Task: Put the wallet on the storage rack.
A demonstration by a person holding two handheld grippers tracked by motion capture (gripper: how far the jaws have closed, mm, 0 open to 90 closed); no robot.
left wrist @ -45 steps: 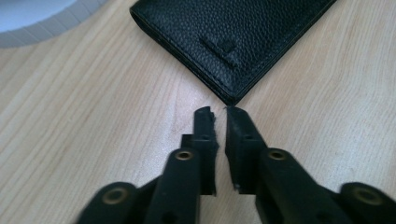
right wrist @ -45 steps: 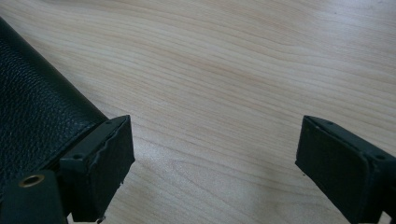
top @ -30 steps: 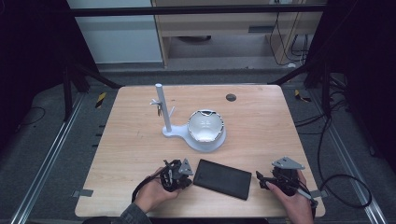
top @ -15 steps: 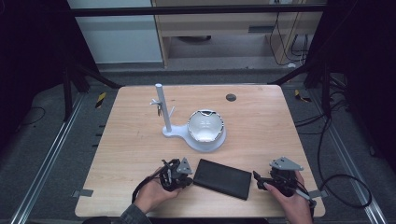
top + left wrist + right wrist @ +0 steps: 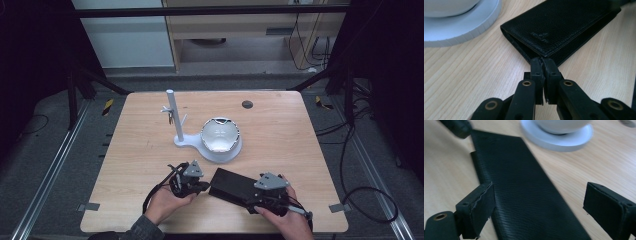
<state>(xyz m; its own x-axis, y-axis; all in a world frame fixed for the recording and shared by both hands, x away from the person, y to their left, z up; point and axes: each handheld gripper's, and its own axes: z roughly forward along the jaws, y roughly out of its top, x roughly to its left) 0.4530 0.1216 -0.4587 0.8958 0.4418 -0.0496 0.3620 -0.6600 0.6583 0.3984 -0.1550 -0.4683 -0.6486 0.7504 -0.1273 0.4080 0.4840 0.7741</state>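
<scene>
A black leather wallet (image 5: 232, 186) lies flat near the table's front edge, between my two grippers. My left gripper (image 5: 205, 187) is shut, and in the left gripper view its tips (image 5: 543, 65) rest against the near corner of the wallet (image 5: 564, 25). My right gripper (image 5: 252, 201) is open over the wallet's right end. In the right gripper view the wallet (image 5: 524, 195) runs between the right gripper's (image 5: 541, 207) spread jaws: the left jaw sits over its edge, the right one stands off above bare wood. The left gripper's tip (image 5: 459, 127) shows at the wallet's far end.
A white stand (image 5: 220, 150) with a round base carrying a white bowl-like shell (image 5: 219, 134) and an upright post (image 5: 173, 117) sits at the table's middle, just behind the wallet. A small dark disc (image 5: 247, 104) lies near the far edge. The wooden table (image 5: 300, 140) has bare room left and right.
My right gripper has moved left, from beside the wallet to over its right end. The left gripper and the wallet have stayed put.
</scene>
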